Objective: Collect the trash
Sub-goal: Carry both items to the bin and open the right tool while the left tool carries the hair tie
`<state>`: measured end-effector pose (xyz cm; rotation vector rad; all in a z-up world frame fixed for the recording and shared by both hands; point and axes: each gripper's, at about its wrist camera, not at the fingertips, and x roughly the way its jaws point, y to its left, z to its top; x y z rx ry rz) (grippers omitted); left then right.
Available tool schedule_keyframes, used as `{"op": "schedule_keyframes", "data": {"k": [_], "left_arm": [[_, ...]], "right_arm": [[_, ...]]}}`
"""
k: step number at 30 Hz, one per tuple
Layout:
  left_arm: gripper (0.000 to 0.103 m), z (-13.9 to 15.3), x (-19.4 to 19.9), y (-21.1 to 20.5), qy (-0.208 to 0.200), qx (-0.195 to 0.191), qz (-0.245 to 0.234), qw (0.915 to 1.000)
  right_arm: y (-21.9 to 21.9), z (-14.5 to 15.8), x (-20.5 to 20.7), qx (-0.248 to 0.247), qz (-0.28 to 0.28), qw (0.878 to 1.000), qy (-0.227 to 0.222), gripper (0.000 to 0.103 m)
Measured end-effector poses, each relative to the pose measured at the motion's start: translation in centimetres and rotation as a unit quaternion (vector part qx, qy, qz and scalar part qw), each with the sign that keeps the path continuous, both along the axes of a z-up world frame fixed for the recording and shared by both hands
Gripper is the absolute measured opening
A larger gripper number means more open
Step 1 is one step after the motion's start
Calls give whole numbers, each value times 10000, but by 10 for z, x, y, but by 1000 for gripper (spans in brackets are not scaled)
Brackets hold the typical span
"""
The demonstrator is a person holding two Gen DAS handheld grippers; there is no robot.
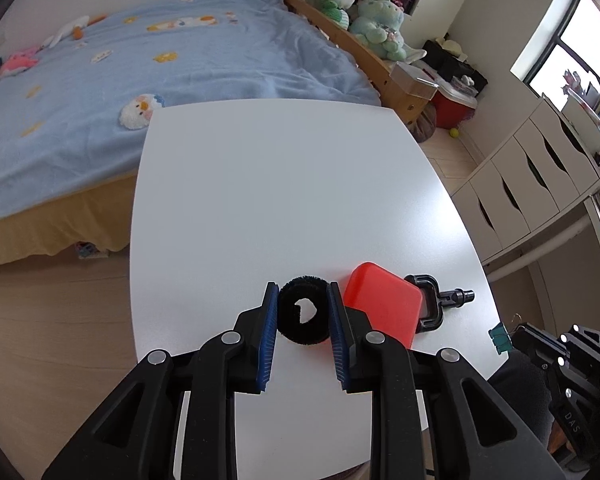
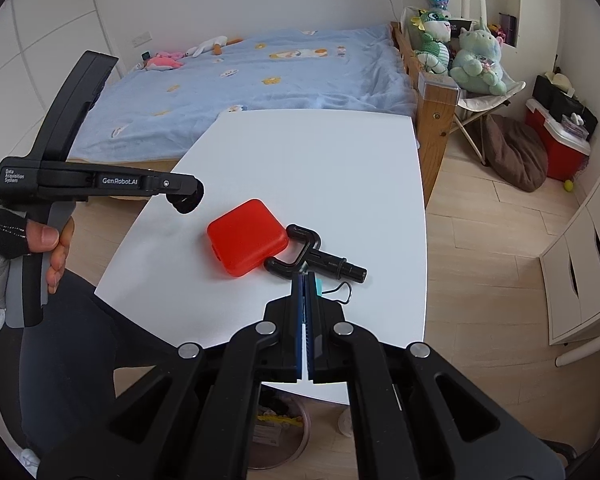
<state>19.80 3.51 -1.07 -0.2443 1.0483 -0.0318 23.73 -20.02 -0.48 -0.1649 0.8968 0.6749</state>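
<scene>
I see a white table (image 1: 284, 200) standing just beside a bed with a blue blanket (image 1: 140, 72); plush toys (image 1: 376, 20) sit at its far right corner and white drawers (image 1: 540, 176) line the right wall. My left gripper (image 1: 303, 312) is clamped on a black fuzzy ring (image 1: 303, 314), both blue pads pressing its sides. Only the right wrist view shows that ring (image 2: 188, 200) lifted clear above the table's left edge, and the gloved hand (image 2: 24, 240) on the handle. My right gripper (image 2: 305, 304) is fully closed with a turquoise clip (image 2: 318, 285) beside its tip; I cannot tell whether it pinches it. A red box (image 2: 247, 237) touches a black U-shaped tool (image 2: 312, 258) near the table's near edge. Under the table, a bin (image 2: 278, 432) is mostly hidden.
</scene>
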Motion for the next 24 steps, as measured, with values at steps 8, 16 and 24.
{"op": "schedule_keyframes", "data": {"k": [8, 16, 24], "left_arm": [[24, 30, -46, -17, -741, 330, -425, 9958], [24, 49, -103, -41, -1339, 456, -839, 9864], [24, 49, -144, -52, -1578, 314, -1003, 9819]], "right_arm": [[1, 12, -20, 73, 153, 9998, -109, 1], [-8, 25, -52, 245, 314, 9989, -238, 1], [-16, 34, -89, 386, 529, 9973, -336, 1]]}}
